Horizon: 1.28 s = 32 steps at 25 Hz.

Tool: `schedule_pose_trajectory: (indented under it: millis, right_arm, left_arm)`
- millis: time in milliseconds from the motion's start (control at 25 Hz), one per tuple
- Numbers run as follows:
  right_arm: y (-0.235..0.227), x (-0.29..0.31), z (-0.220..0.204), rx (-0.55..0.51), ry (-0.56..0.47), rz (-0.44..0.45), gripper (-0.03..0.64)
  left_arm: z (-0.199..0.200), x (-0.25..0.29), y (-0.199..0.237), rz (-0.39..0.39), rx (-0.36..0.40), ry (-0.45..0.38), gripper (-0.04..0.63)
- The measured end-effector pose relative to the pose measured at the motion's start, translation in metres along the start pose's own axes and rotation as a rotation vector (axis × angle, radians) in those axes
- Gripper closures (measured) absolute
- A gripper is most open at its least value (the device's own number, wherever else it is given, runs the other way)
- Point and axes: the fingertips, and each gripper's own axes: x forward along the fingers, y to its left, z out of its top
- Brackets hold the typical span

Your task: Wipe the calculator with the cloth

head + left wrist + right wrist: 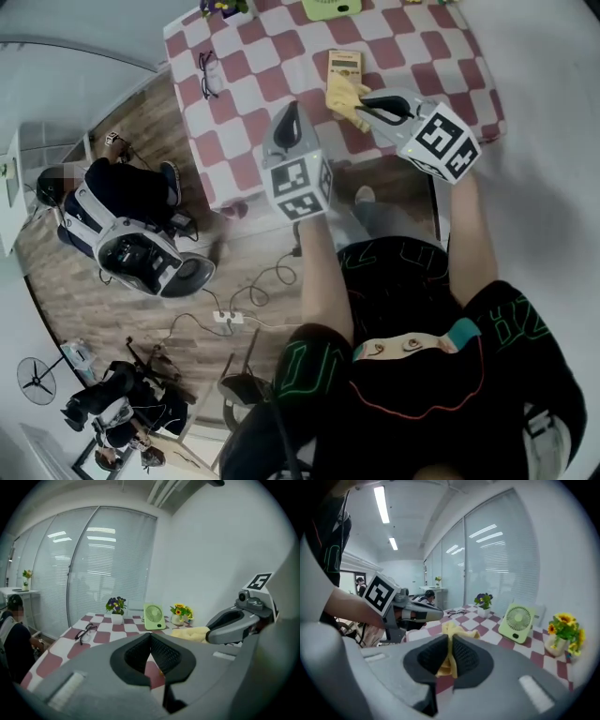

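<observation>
Contact is what this wipe needs, I judge. The right gripper [364, 104], jaws clamped on the yellow cloth [345, 96], should lower until the loose fold ahead of its tips lies flat on the calculator [344, 64], then stroke along its length. The calculator lies just beyond those tips, on the checked table [253, 47]. The left gripper [292, 108], jaws pressed together on nothing, sits beside the right jaws; it could pin the calculator's edge against sliding. Whether cloth touches calculator cannot be told. The cloth covers its near end, and neither gripper view shows the calculator clearly.
</observation>
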Motion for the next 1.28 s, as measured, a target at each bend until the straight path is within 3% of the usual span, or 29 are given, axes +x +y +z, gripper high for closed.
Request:
schedule_pose_trajectory:
  millis: [320,880,1040,1280]
  right_arm:
    - [-0.058,-0.057,0.039,0.115,-0.257,-0.277,0.583]
    - [-0.151,-0.168,0.068,0.266,-0.480,-0.680,0.583]
    - [-0.168,-0.184,0.079,0.281,-0.508,-0.747,0.583]
    - [-0.177,-0.187,0.088,0.252,-0.524,-0.761,0.583]
  left_arm:
    - [0.067,0.003,-0.014,-0.033,0.071,-0.125,0.584]
    - [0.156,0.022,-0.043,-0.091,0.165,-0.262,0.584]
    - [0.179,0.025,-0.044,-0.097,0.172,-0.301,0.584]
    - [0.190,0.031,-0.049,-0.104,0.190,-0.328,0.584]
